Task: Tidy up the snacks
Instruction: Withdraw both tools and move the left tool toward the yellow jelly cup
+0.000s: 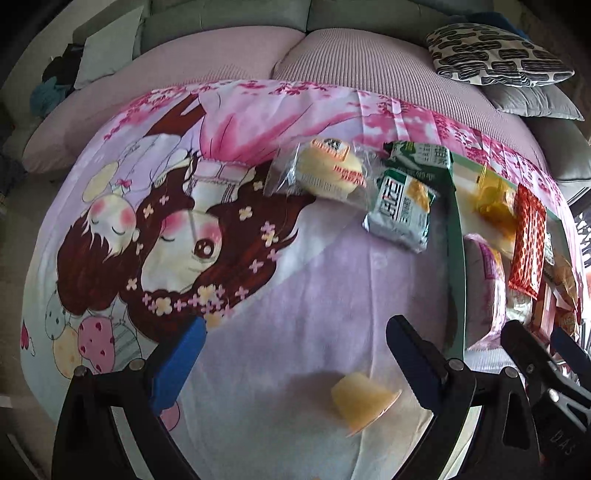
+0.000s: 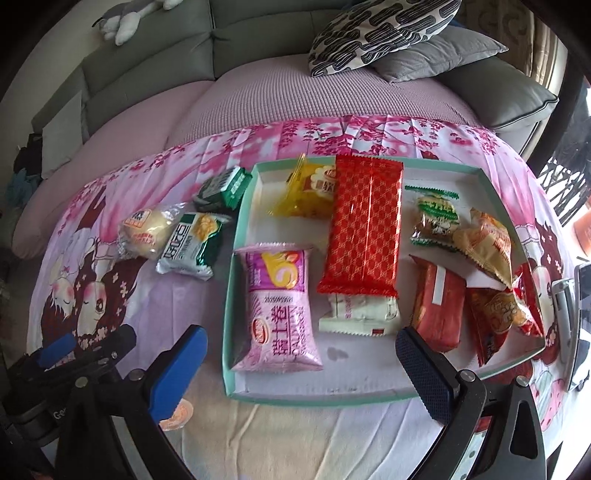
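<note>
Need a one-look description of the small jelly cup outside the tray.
Start at the shallow teal-rimmed cardboard tray on the pink cartoon bedsheet. Left of its near corner, between the open left claw fingers, lies a small yellow plastic jelly cup. It is tipped over and alone, unlike the wrapped packets farther away.

Spread across the surface: a cartoon-print cloth [image 1: 258, 295] in pink and lilac (two sleepy-faced figures, blossom along the far edge). Behind it, a grey sofa [image 2: 147, 48] with pinkish seat covers [image 1: 369, 62]. At the right end, a black-and-white patterned cushion [image 2: 380, 29] atop a grey cushion [image 2: 439, 55]. Top left, a plush toy [image 2: 125, 18].
</note>
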Demonstrator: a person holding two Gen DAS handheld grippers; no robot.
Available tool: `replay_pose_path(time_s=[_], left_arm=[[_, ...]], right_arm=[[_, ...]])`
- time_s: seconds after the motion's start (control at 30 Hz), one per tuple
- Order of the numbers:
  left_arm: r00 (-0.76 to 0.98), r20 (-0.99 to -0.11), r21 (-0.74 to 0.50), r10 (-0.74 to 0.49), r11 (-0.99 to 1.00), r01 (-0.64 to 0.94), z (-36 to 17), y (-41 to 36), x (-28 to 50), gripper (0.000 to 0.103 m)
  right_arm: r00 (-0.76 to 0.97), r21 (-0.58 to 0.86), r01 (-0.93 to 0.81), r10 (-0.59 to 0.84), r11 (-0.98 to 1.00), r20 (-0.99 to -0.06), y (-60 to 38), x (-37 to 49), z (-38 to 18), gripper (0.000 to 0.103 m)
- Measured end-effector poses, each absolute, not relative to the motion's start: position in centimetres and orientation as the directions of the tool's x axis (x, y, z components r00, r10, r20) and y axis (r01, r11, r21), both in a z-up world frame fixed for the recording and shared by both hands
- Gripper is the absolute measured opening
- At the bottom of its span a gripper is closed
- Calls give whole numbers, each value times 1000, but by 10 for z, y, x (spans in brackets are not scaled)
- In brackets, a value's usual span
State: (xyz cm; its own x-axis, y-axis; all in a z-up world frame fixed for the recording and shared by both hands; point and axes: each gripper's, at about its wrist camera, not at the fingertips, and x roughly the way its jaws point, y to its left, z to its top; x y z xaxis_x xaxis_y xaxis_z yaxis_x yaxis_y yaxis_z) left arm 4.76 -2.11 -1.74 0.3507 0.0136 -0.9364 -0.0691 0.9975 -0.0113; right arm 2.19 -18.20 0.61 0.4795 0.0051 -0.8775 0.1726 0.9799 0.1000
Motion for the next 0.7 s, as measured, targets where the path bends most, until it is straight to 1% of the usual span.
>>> replay_pose_path(time_s=[0.27,0.7], left_arm=[[319,-948,-30,0,996,-90,-29,-8,27,98],[309,-951,-44,-24,997,-61,-37,-13,9,98]], right_arm=[[461,91,135,19,987,-887,-162,2,-5,103],[431,80,168,0,983,-903,-169,-25,-20,103]])
